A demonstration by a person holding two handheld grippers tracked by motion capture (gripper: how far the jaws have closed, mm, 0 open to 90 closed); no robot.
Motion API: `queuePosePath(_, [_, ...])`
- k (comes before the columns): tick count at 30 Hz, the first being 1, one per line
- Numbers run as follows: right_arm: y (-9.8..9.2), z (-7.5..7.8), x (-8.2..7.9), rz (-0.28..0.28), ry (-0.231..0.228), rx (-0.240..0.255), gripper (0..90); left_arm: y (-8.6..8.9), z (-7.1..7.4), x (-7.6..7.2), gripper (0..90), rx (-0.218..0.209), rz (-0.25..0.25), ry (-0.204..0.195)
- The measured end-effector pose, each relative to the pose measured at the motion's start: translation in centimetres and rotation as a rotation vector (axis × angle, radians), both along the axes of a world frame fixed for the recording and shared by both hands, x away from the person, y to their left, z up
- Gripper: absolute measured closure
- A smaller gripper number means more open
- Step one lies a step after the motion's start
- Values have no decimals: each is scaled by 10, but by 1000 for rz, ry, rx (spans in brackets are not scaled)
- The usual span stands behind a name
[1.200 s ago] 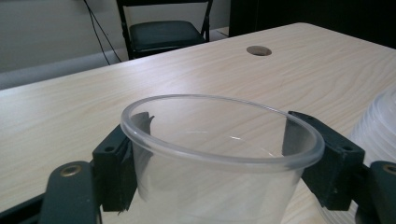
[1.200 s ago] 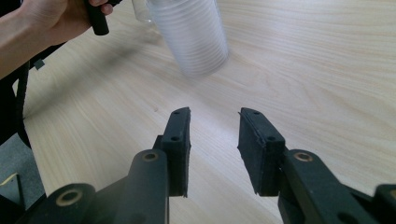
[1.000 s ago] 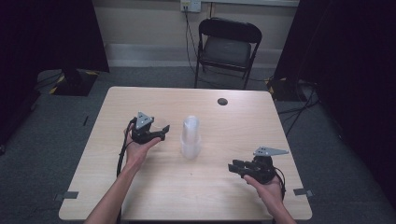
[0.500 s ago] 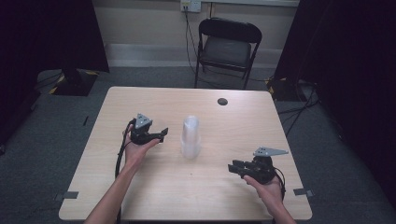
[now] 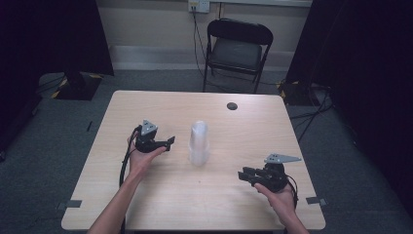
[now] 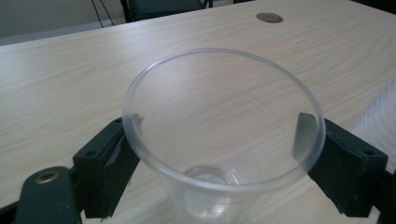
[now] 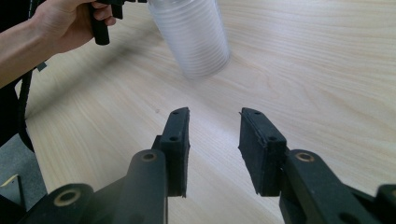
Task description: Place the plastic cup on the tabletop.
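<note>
Looks like cup separating: left gripper (image 6: 219, 154) fingers clamp a clear cup (image 6: 224, 135) beside the stack (image 5: 198, 142) mid-frame; right gripper (image 7: 215, 149) sits half-open, empty. Next it probably needs setting down clear.

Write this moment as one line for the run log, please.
left claw: shut on clear plastic cup | right claw: open, empty, above table | cup stack: upright, table centre, between claws

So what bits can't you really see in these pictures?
- Clear cup: in the left gripper view its bottom is cut off by the lower edge.
- Cup stack: in the right gripper view its top is cut off; the number of cups is too blurred to count.
- Dark round spot on the table: too small in the high view to tell what it is.
</note>
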State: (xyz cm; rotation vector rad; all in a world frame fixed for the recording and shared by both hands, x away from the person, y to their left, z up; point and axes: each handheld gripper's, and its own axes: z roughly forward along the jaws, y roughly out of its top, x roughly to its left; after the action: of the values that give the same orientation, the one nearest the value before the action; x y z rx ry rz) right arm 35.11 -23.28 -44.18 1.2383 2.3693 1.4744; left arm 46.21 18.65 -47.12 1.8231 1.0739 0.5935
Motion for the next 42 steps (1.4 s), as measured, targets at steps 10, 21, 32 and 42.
queuePosePath(10, [-2, 0, 1, -17, -10, -10, 613, 6, 3, -11, 154, 30, -17, -4])
queuePosePath(21, [-7, -1, 2, -43, -20, -17, 601, 18, 12, -25, 156, 8, 1, 60])
queuePosePath(32, [-10, -1, 2, -74, -37, -32, 568, 28, 19, -52, 158, -11, -19, 79])
queuePosePath(42, [-13, -2, 3, -86, -44, -38, 557, 36, 28, -82, 157, 6, -5, 115])
